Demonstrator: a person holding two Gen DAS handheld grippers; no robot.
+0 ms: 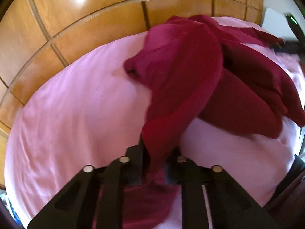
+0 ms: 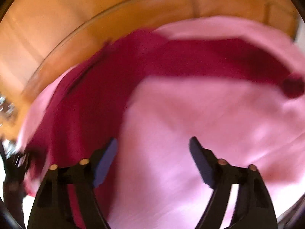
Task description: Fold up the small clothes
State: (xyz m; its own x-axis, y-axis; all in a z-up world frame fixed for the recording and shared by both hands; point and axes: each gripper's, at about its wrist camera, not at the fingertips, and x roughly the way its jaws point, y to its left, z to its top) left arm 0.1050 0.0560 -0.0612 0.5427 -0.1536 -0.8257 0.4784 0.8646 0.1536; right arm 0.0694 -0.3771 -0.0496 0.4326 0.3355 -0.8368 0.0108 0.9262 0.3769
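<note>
The left gripper (image 1: 159, 158) is clenched on a bunched edge of the dark red garment (image 1: 190, 72), which rises from between its 2 fingers toward 1 o'clock and drapes in loose folds over the pink sheet (image 1: 76, 114). The right gripper (image 2: 153, 158) is released, its fingers spread wide over bare sheet, with the garment (image 2: 99, 87) sweeping from 9 o'clock up and across to 3 o'clock in that view. The main risk, as I judge it, is that a single pinch on a gathered edge lets the cloth twist or collapse into a heap instead of laying flat; the thin fabric could also slip out if tugged. The right wrist view is badly blurred, so a grab aimed now may miss the hem. The sheet looks soft and slightly creased, and orange-brown wooden panelling (image 1: 85, 19) curves behind the bed from 9 to 1 o'clock.
</note>
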